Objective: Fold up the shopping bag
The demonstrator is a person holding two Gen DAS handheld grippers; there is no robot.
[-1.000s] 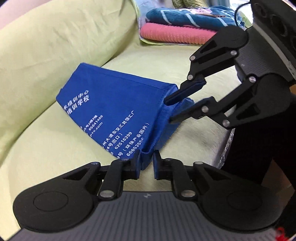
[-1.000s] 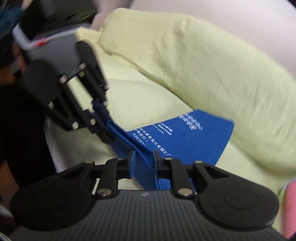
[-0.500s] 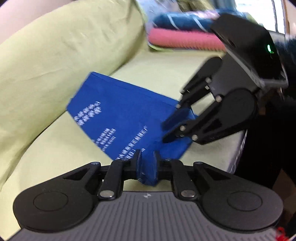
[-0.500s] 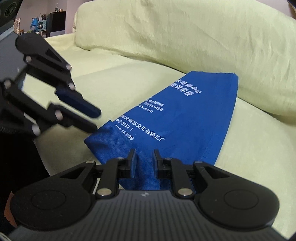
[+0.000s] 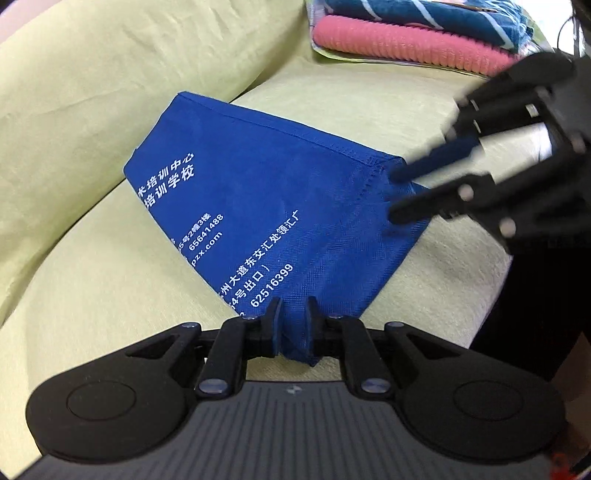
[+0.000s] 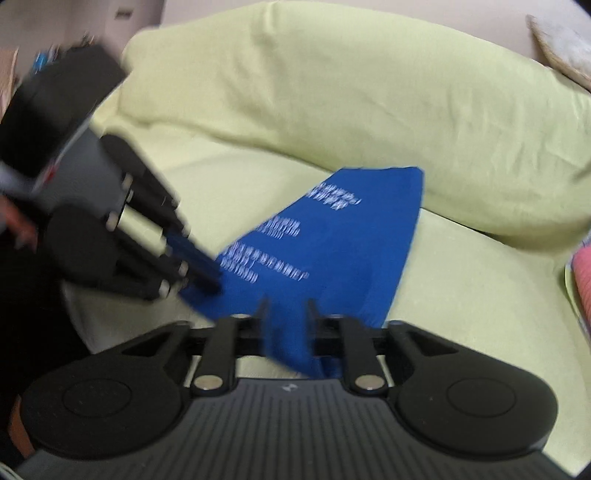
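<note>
- Now the left gripper [image 5: 293,317] and right gripper [image 6: 284,314] each pinch a near corner of the blue bag [image 5: 266,206].
- If one grip lets go, the thin cloth may slide and the fold will open.

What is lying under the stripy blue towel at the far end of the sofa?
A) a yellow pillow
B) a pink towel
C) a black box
B: in the left wrist view, a folded pink towel lies right beneath the stripy blue towel, at the far end of the green sofa.
</note>
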